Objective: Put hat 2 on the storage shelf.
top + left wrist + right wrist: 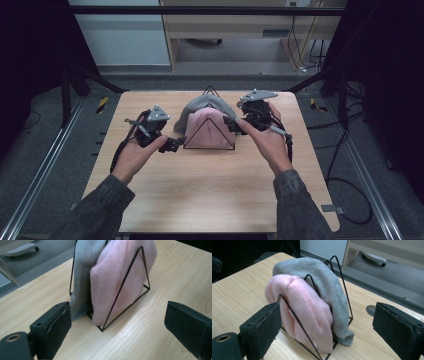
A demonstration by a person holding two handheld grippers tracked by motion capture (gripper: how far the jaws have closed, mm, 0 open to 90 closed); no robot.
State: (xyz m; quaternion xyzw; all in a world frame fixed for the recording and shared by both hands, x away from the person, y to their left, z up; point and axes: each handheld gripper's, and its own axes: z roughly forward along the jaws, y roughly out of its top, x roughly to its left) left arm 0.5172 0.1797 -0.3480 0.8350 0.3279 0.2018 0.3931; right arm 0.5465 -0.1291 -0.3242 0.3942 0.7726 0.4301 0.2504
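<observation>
standing between both open hand-held grippers: pink hat.

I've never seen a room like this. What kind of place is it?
Probably a lab set up for recording. A wooden table stands inside a dark metal frame, cables trail over the grey floor, and a person holds a gripper in each hand.

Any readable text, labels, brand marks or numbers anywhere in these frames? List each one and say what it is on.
None can be read. The pink hat, the grey hat, the black wire rack, the wooden table and both grippers' black pads carry no lettering. The yellow-and-black striped tape on the floor is a pattern, not text.
</observation>
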